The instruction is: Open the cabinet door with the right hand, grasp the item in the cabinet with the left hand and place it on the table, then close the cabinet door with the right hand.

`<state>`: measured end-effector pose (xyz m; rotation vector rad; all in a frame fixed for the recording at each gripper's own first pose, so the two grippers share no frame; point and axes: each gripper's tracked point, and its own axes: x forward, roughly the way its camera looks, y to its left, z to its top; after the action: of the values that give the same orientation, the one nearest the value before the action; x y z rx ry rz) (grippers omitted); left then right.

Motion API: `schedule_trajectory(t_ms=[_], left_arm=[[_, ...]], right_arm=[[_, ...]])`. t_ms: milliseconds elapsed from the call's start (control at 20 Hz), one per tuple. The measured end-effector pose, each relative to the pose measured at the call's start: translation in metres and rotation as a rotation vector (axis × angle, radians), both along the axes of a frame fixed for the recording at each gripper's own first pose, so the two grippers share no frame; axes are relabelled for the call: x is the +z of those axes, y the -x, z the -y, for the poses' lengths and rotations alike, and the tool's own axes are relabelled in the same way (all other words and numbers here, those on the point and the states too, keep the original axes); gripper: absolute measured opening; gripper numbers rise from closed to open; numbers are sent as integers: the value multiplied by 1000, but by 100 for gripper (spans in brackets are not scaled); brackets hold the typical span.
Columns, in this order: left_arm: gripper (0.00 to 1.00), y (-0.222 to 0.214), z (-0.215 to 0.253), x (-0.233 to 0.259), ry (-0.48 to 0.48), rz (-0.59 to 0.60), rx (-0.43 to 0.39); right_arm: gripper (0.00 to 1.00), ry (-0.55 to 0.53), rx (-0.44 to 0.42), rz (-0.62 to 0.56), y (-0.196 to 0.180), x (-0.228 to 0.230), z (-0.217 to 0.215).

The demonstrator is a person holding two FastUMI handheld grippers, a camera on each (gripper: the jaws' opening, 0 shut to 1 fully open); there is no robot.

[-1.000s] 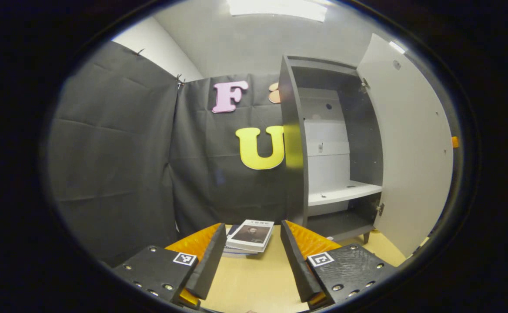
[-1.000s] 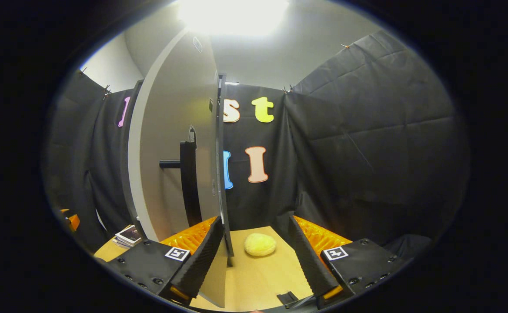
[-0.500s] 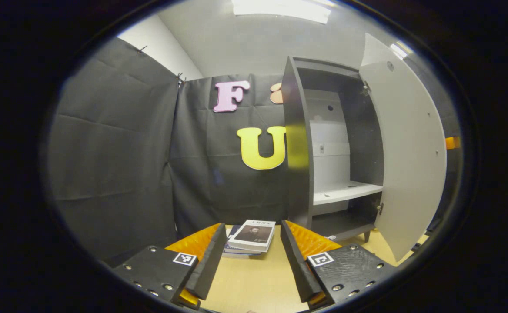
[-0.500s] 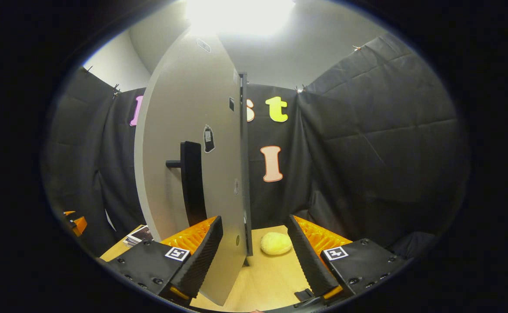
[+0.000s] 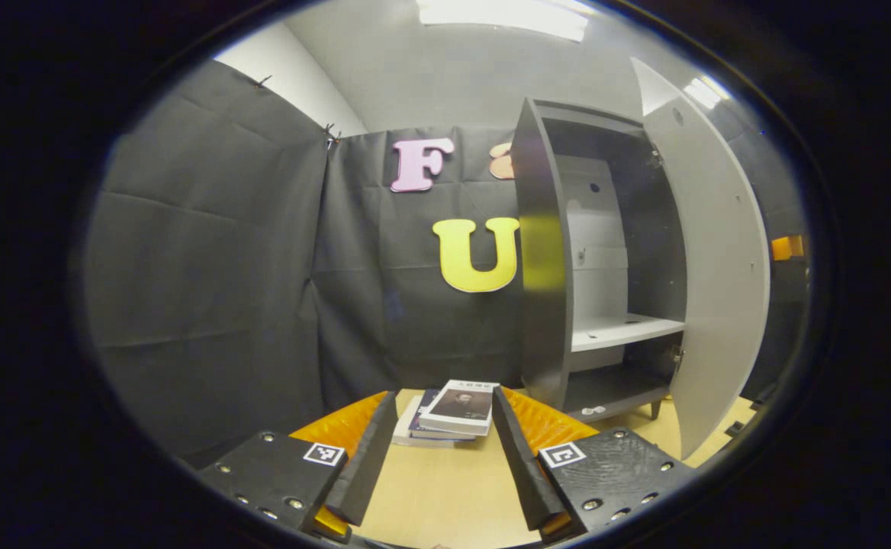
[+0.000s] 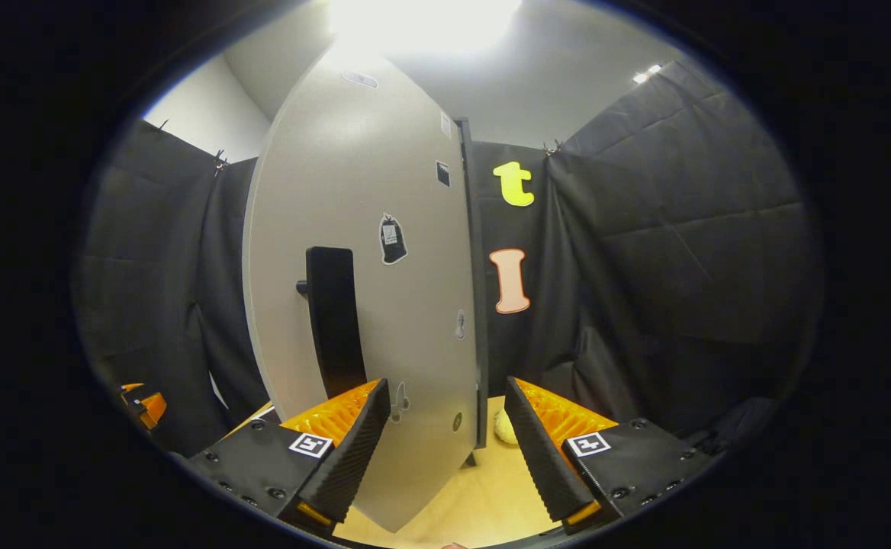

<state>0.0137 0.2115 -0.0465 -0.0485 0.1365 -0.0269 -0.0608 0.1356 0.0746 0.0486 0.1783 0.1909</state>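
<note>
At cabinet (image 5: 545,259), door (image 6: 369,290) further closed

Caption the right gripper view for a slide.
Open right gripper close against the cabinet door, beside its handle; yellow item on the table behind.

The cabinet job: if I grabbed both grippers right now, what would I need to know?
Left gripper: open, empty, above the table, facing the stack of books.
Right gripper: open, gripping nothing, close to the cabinet door's outer face near its black handle.
Cabinet: shelves look bare; the door stands partly open.
Yellowish soft item lies on the table beyond the door's edge.
Done, apparently: door opened, item out on the table.
Left: push the door fully shut with the right gripper.
</note>
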Motion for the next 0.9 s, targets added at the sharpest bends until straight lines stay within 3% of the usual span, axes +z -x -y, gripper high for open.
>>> schedule_trajectory(t_ms=[200, 250, 550, 700, 900], left_arm=[[75, 4, -10, 1, -5, -3, 13], [75, 6, -13, 2, -6, -4, 16], [77, 16, -30, -1, -14, -14, 48], [75, 22, -38, -1, -13, -20, 67], [75, 31, -46, 0, -15, -25, 88]], right_arm=[[92, -8, 45, 5, -12, -3, -22], [96, -11, 60, 5, -16, -4, -31], [92, -4, 163, 1, -37, -14, -89], [96, -5, 201, -6, -40, -21, -115], [92, -10, 228, -18, -42, -27, -126]])
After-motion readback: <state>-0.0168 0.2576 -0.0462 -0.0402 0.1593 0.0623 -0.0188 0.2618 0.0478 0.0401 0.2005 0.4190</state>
